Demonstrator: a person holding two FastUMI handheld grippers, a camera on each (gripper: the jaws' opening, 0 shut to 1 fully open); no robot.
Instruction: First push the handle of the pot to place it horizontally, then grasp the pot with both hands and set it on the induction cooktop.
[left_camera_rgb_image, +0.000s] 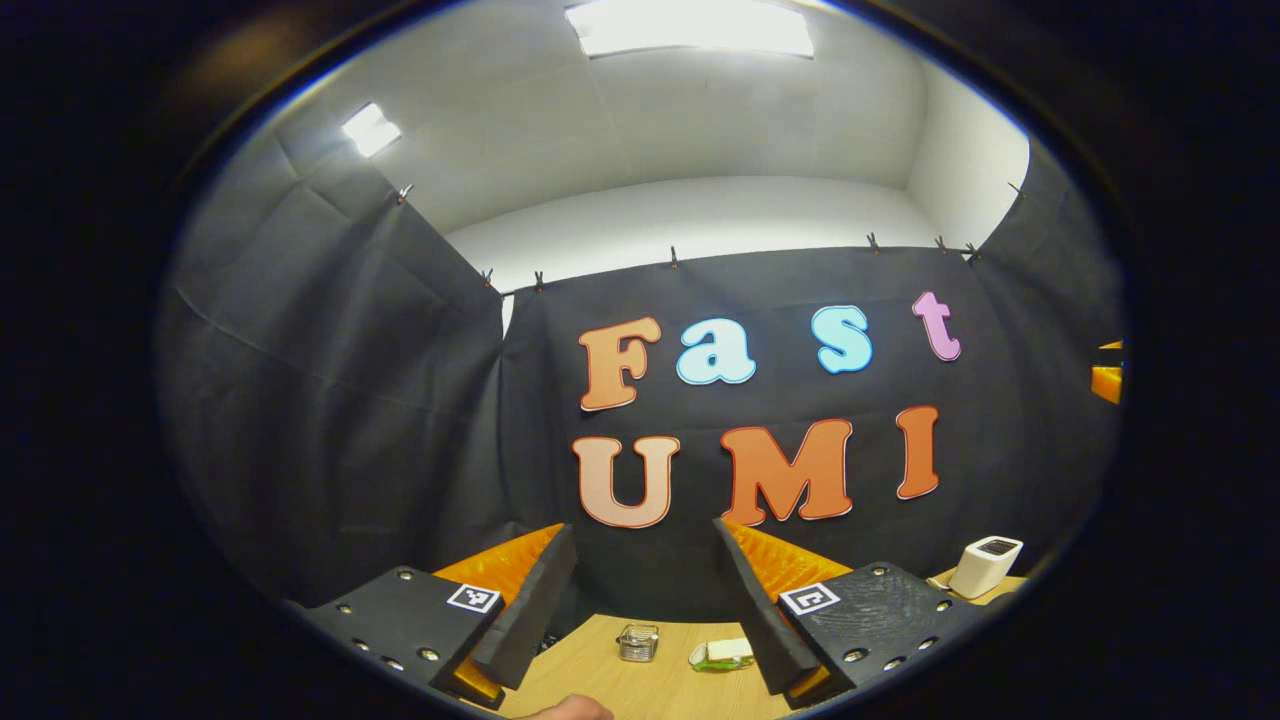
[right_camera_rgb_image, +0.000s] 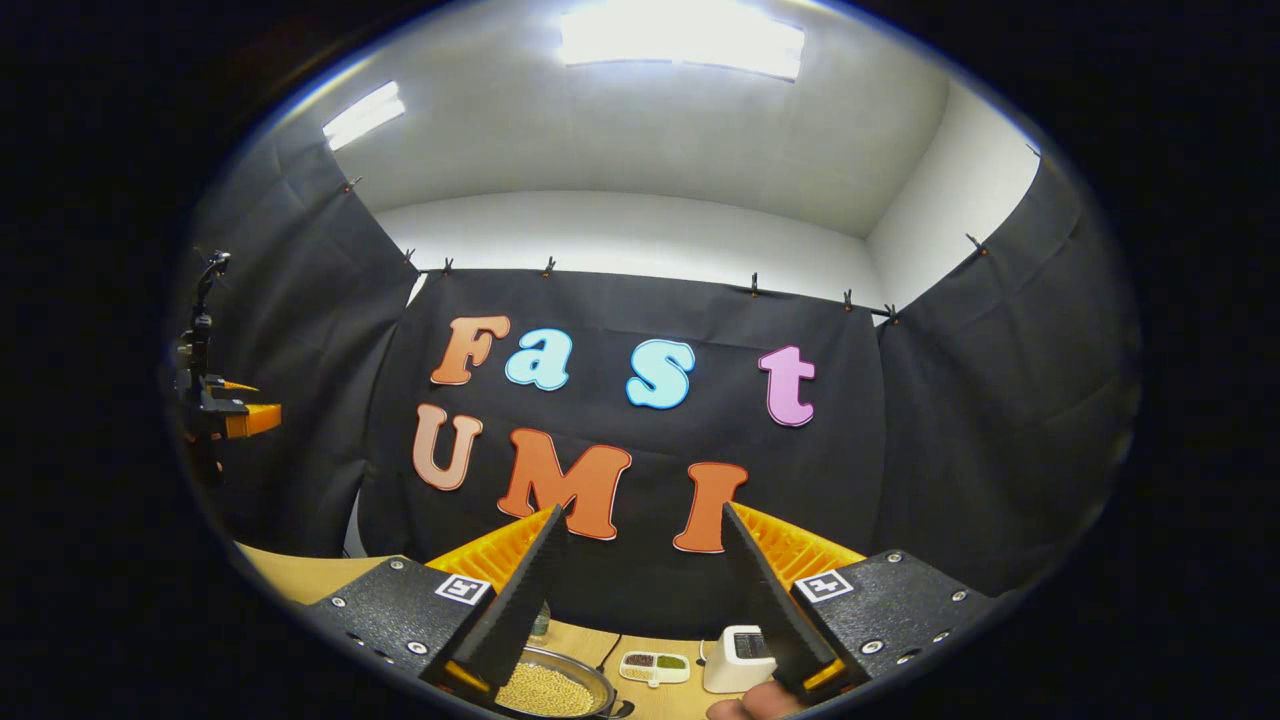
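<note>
In the right gripper view, a metal pot (right_camera_rgb_image: 548, 688) filled with small yellow grains sits on the wooden table (right_camera_rgb_image: 290, 575), low between my fingers. My right gripper (right_camera_rgb_image: 641, 512) is open, raised above the pot and aimed at the booth wall, with nothing between its fingers. A dark stub at the pot's right rim may be its handle; I cannot tell which way it lies. My left gripper (left_camera_rgb_image: 645, 530) is also open and empty, held high over the table (left_camera_rgb_image: 600, 670). It appears again, small, at the far left of the right gripper view (right_camera_rgb_image: 225, 410).
Behind the pot stand a small white dish of seeds (right_camera_rgb_image: 655, 666) and a white box-shaped device (right_camera_rgb_image: 735, 658). The left gripper view shows a small clear container (left_camera_rgb_image: 637, 642), a white-and-green item (left_camera_rgb_image: 722, 654) and a white device (left_camera_rgb_image: 985, 565). A fingertip (right_camera_rgb_image: 750, 708) shows at the bottom.
</note>
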